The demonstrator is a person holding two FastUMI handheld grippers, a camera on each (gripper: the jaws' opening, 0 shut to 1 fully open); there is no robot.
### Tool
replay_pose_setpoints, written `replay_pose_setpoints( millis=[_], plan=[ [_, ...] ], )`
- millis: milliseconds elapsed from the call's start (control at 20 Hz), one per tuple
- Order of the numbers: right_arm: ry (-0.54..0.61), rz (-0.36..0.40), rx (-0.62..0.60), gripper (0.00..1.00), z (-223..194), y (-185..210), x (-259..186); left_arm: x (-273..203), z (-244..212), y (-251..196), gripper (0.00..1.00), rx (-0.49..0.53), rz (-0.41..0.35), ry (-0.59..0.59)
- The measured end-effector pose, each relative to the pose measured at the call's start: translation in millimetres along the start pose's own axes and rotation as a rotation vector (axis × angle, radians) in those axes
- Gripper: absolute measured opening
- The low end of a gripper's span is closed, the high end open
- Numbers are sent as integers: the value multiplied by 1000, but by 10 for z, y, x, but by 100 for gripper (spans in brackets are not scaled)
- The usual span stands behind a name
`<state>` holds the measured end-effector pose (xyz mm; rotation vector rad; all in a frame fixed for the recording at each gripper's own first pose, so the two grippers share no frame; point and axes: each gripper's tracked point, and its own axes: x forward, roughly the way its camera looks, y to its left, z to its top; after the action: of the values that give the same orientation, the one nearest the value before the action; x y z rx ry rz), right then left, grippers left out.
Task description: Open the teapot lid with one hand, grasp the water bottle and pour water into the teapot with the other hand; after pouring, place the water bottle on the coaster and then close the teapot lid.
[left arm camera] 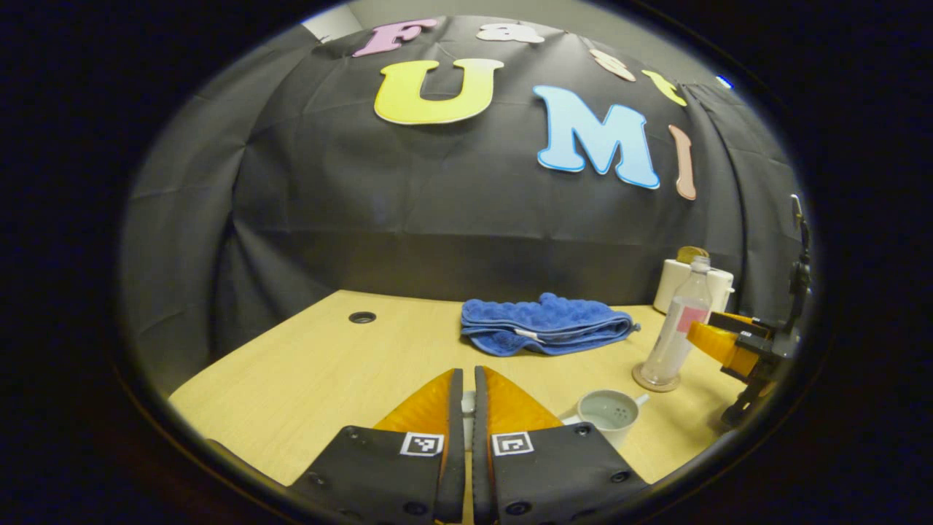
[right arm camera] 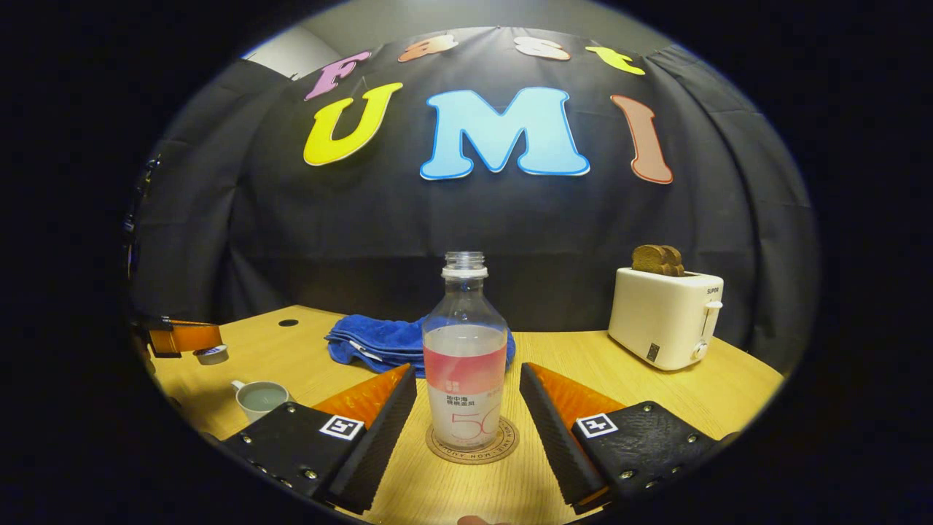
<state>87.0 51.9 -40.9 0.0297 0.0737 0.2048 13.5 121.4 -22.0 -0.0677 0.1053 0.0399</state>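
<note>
The water bottle stands upright on the round coaster, part full and uncapped, so pouring and set-down look done. The right gripper has its fingers spread wide either side of the bottle, touching neither flank. What remains, judging by the open teapot with water inside, is closing it. The left gripper holds its fingers pressed nearly together; in the right gripper view a small white lid sits at their tips, pinched as far as one can tell. The teapot lies at about two o'clock of that gripper. A blue towel at twelve o'clock and a toaster holding toast stand well apart, blocking nothing.
</note>
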Motion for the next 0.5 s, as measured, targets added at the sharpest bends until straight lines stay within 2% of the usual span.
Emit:
replay_pose_setpoints(
  millis=[350, 400, 500],
  plan=[
    [-64, -17, -1, 90, 137, -206, -309, 30, 100, -547, 10, 23, -87, -32],
    [-71, -22, -1, 88, 147, -241, -343, 31, 102, -634, 11, 24, -99, -32],
    [-80, -33, -6, 90, 167, -301, -394, 36, 91, -809, 11, 28, -122, -32]
  ],
)
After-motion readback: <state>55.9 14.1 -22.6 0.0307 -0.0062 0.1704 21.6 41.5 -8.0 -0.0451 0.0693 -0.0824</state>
